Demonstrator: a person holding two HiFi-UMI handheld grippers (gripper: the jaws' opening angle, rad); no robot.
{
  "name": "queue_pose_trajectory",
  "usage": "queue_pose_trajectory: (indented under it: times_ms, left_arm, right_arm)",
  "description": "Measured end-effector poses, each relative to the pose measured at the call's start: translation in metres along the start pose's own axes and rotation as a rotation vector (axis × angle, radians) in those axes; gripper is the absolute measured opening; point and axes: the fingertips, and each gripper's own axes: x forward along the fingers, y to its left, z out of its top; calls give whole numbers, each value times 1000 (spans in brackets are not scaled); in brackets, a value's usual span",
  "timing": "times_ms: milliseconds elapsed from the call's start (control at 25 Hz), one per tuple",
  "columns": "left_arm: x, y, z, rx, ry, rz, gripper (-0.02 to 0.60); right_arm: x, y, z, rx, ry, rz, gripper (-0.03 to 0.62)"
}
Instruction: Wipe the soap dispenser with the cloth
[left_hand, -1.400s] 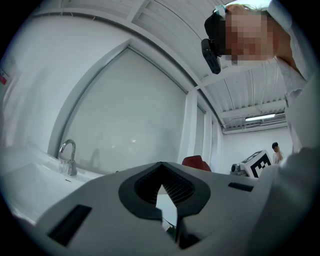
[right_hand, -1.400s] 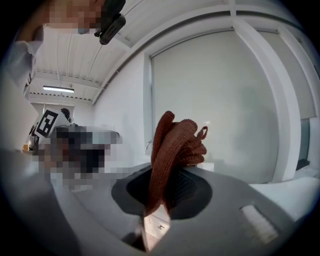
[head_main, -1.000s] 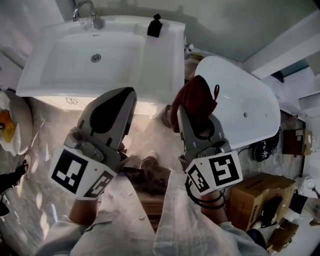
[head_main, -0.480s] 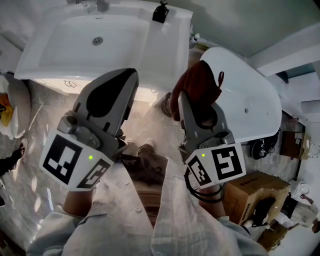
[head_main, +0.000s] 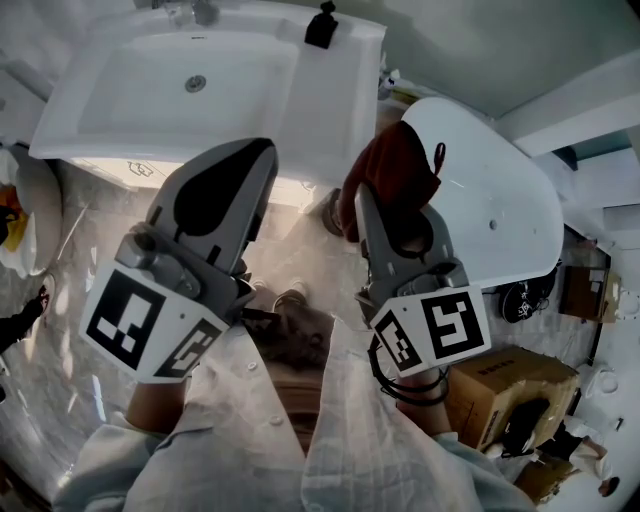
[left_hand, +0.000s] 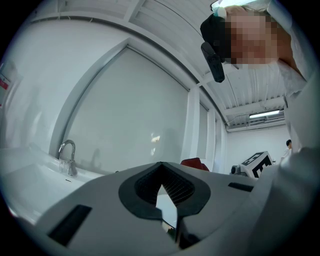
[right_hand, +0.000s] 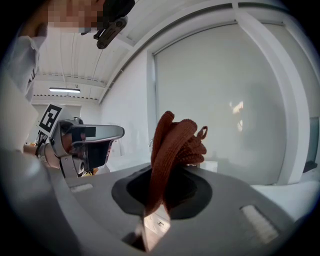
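The black soap dispenser (head_main: 320, 25) stands on the back right corner of the white sink (head_main: 330, 110). My right gripper (head_main: 375, 215) is shut on a dark red knitted cloth (head_main: 395, 175), which is bunched above its jaws in the right gripper view (right_hand: 172, 145). It is held over the floor in front of the sink, well short of the dispenser. Beside it, my left gripper (head_main: 258, 152) is shut with nothing between its jaws (left_hand: 161, 172). Past those jaws, the left gripper view shows the cloth (left_hand: 194, 163). The dispenser is in neither gripper view.
A chrome faucet (left_hand: 67, 156) rises at the sink's back left. A white bathtub (head_main: 500, 210) fills the right side. Cardboard boxes (head_main: 500, 390) stand at the lower right. A white bin (head_main: 30, 225) sits at the left edge. The floor below is marble tile (head_main: 300, 250).
The head view has shifted, so the sink and dispenser sit higher in the frame than a second ago. Both grippers keep about the same pose, and the cloth stays gripped.
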Motion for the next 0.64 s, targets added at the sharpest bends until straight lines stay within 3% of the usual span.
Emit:
queue_pose_trajectory:
  times_ms: [640]
  left_arm:
    - [5,-1,-6,-2,7,-5,3]
  right_arm:
    - [2,-5,-7,8,17,7,55]
